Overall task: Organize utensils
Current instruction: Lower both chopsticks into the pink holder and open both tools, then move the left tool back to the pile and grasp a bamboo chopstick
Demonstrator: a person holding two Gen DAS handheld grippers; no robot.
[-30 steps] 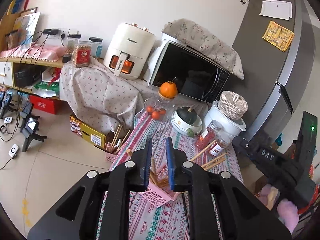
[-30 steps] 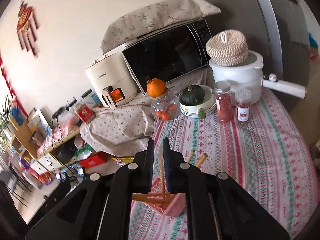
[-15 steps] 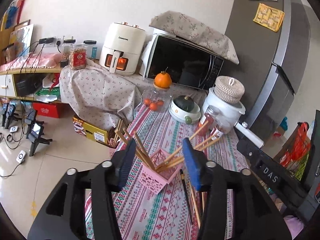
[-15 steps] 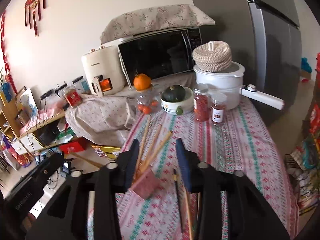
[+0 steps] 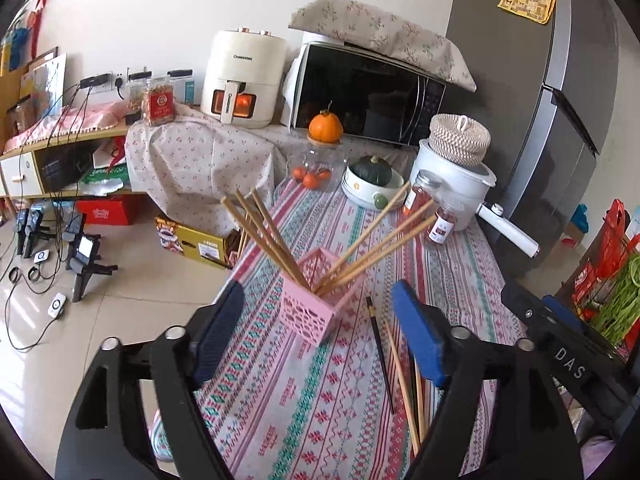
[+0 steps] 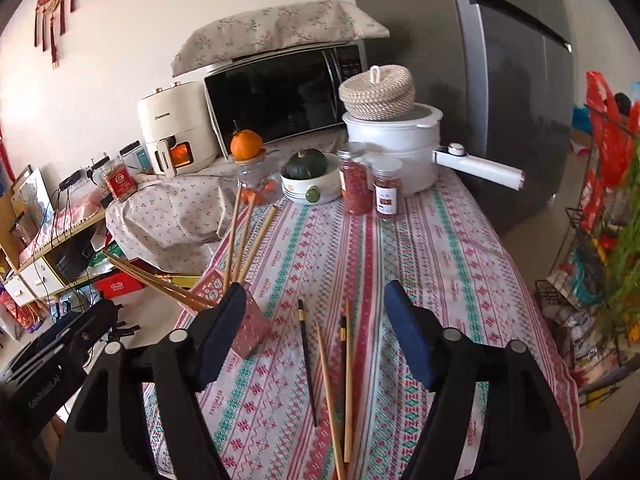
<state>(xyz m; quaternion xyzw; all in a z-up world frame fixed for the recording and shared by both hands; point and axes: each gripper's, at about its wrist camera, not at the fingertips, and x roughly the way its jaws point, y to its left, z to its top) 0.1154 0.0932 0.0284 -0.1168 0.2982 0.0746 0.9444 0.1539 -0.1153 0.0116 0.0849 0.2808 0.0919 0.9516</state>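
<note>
A pink slotted basket [image 5: 310,306] stands on the patterned tablecloth [image 5: 280,420] with several wooden chopsticks [image 5: 264,234] fanning out of it. My left gripper [image 5: 316,332] has its jaws opening wide; the basket sits ahead between the blue pads [image 5: 416,334], which do not touch it. To its right lie a dark chopstick [image 5: 380,356] and wooden ones [image 5: 404,384]. In the right wrist view my right gripper [image 6: 316,334] is also opening, empty, over the loose dark chopstick [image 6: 306,356] and wooden chopsticks [image 6: 332,392]. The basket [image 6: 250,326] is partly hidden behind its left finger.
Two spice jars [image 6: 354,180], a bowl with a green squash [image 6: 306,176], a glass jar topped by an orange [image 6: 246,146] and a white pot with a woven lid [image 6: 392,132] stand at the table's far end. A fridge [image 6: 516,92] rises behind, and a wire rack [image 6: 600,208] stands right.
Both grippers went from shut to wide open and drew back and down from the basket. The chopsticks now stand free in it, and loose ones on the cloth have come into view.
</note>
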